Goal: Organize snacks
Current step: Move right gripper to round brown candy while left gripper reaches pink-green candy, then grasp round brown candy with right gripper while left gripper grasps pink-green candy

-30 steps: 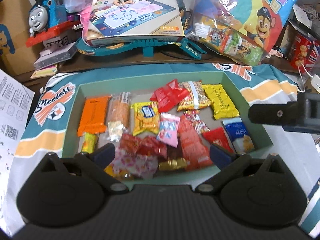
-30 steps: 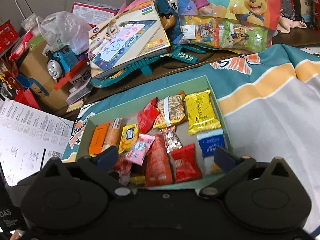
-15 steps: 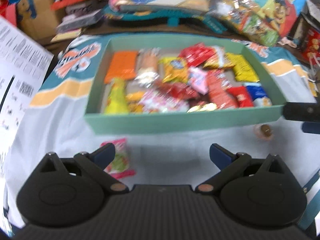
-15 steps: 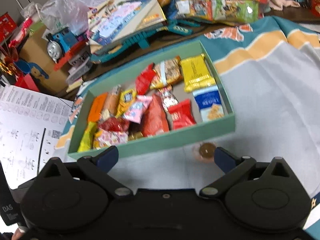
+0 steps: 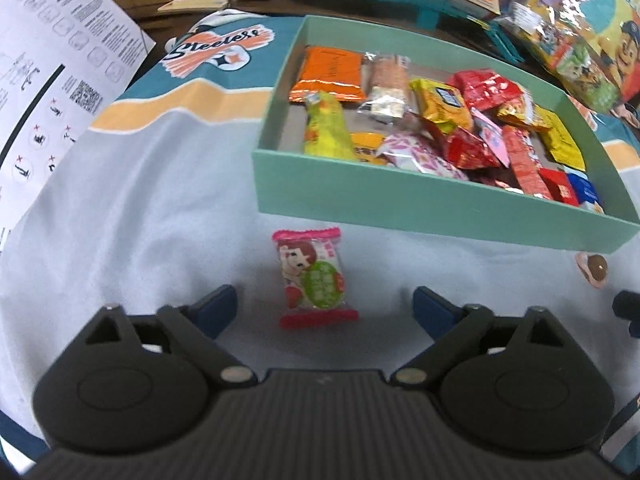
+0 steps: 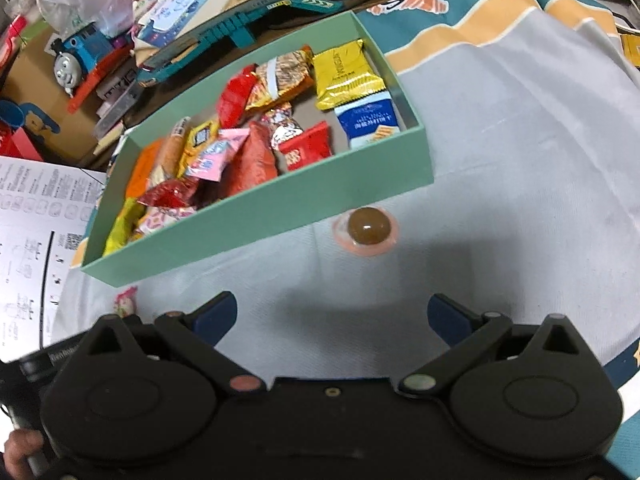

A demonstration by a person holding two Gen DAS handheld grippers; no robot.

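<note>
the left tool [image 5: 324,304] stood wide open and empty, its blue-tipped fingers [image 5: 218,304] either side of a small pink-edged sweet wrapper with a cartoon face [image 5: 314,278], which lay flat on the cloth just in front of the box wall; the placement suggests a line-up for a pinch across the wrapper's width. the right tool [image 6: 332,312] was likewise wide open and held nothing, aimed at a round brown sweet in a clear pink-rimmed blister [image 6: 366,230] lying on the cloth close beside the near wall of the shallow mint-green cardboard box [image 6: 256,216]. the box already carried a loose heap of foil and plastic snack packets, orange, yellow, red and blue, so these two strays appear to be the remaining items outside it. the surface was a table covered with a grey cloth bearing teal and orange bands [image 6: 520,160], soft and slightly creased. beyond it the room was cluttered: a blue toy train [image 6: 76,60], toy boxes, cartoon-printed bags, and a printed white sheet [image 5: 52,80] at the left.
</note>
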